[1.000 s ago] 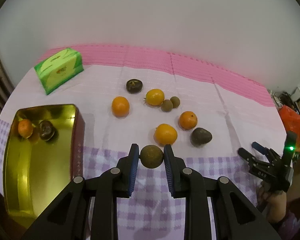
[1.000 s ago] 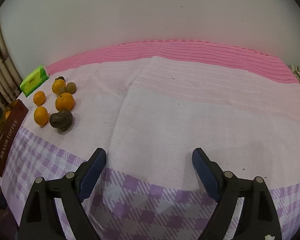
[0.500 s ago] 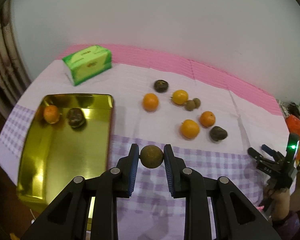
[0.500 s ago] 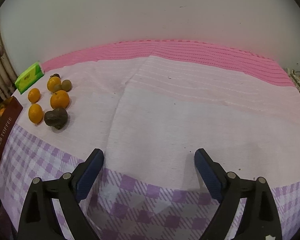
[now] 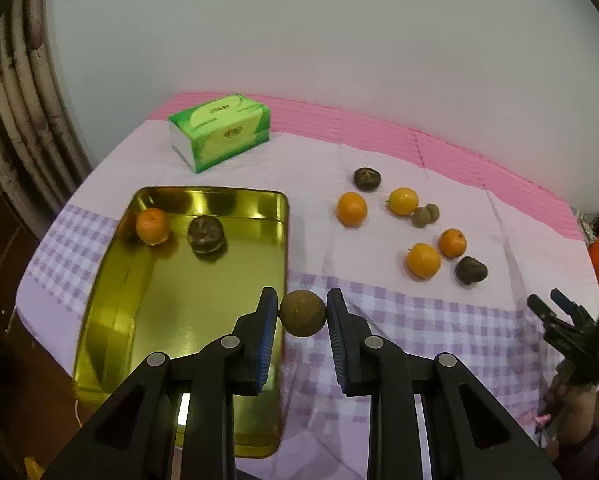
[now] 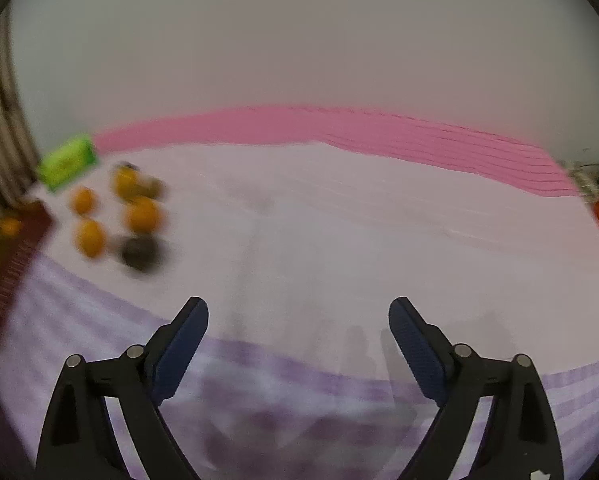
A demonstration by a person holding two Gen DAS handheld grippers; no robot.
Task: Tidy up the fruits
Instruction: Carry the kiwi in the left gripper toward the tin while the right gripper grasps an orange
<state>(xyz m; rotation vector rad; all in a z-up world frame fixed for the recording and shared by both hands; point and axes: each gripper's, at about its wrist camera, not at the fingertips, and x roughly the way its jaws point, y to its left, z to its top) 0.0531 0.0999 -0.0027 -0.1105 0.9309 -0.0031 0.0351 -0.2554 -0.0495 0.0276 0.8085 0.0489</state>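
Two blue pads of our left gripper (image 5: 302,317) pinch a rough brown round fruit (image 5: 302,313) between them, and it hangs over the right rim of the gold tin (image 5: 111,304), above the purple checked part of the tablecloth (image 5: 419,320). Our right gripper (image 6: 298,332) is spread wide with nothing between its jaws, which are closing a little; below it we see only cloth, blurred in the right wrist view. In the left wrist view it shows small at the right edge, beside a green light.

Inside the tin, at its far end, one orange (image 5: 152,225) and one dark wrinkled fruit (image 5: 206,233) lie near each other without touching. To the right of the tin, on the pale pink cloth, the loose fruits sit well apart from the held one: an orange near the front (image 5: 423,260) with a dark fruit (image 5: 471,270) beside it, a smaller orange (image 5: 452,243) just behind, then two small brown fruits (image 5: 426,214) touching each other, a yellow-orange fruit (image 5: 403,201) just beside them, another orange (image 5: 352,209) to its left, and a dark fruit farthest back (image 5: 366,179).

Beyond the tin lies a green tissue pack (image 5: 219,130); we can see print on its top, too small to read. The tin's dark red outer side (image 6: 7,272) carries lettering that is too blurred to read.
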